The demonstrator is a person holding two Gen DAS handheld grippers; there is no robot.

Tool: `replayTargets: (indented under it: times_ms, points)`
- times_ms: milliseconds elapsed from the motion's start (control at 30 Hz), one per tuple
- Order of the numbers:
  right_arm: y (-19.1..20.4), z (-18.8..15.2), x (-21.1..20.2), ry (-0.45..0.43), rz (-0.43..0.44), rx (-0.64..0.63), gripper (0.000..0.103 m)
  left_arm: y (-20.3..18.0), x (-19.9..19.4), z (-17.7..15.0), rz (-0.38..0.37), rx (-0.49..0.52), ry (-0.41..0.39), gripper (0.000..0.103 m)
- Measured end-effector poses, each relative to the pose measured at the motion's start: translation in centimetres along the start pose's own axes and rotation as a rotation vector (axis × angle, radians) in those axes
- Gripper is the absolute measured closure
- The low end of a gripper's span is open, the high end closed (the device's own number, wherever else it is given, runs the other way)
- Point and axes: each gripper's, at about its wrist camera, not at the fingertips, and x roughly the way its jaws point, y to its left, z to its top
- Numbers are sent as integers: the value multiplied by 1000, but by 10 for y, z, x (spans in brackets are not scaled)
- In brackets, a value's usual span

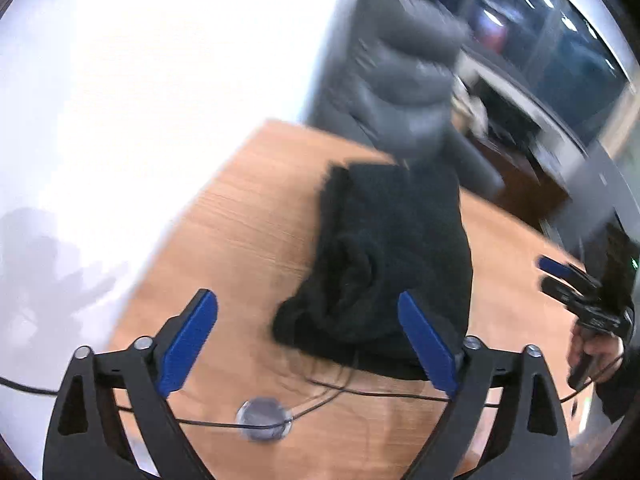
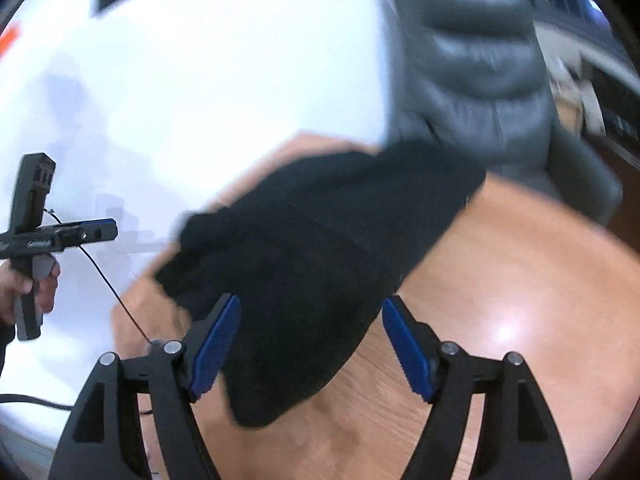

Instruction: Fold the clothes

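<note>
A black garment (image 1: 384,264) lies bunched on the wooden tabletop (image 1: 248,216), near a grey chair (image 1: 412,80) at the far edge. The left gripper (image 1: 308,340) has its blue fingers (image 1: 188,340) spread wide, holding nothing. The right gripper (image 2: 312,344) is likewise wide open and empty above the cloth.

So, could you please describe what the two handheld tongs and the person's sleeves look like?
Both the left tongs and right tongs have black, triangular-cutout linkage arms with silver pivot pins and ribbed blue pads. From the side, each is a black pistol-grip body; the left carries a boxy black module and thin black cable. A dark sleeve shows.
</note>
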Motion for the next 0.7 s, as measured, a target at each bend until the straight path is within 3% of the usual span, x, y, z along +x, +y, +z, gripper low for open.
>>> replayTargets:
  times_ms: [67, 133, 167, 367, 467, 600, 700]
  points:
    - [-25, -2, -77, -49, -2, -51, 19, 19, -62, -21, 77, -52, -71, 2]
    - [-35, -3, -129, -88, -8, -101, 18, 6, -91, -32, 139, -71, -107, 2]
    - [-59, -16, -164, -101, -7, -117, 18, 18, -109, -38, 168, -75, -121, 2]
    - [-64, 4, -207, -139, -20, -204, 18, -70, -131, -68, 231, -98, -142, 1]
    - [-64, 22, -205, -96, -52, -263, 16, -131, -135, -86, 268, -119, -152, 1]
    - [-58, 10, -230, -44, -95, -334, 15, -176, -166, -100, 343, -210, -185, 0]
    - [-51, -8, -249, -14, -134, -361, 15, -218, -177, -109, 397, -214, -220, 0]
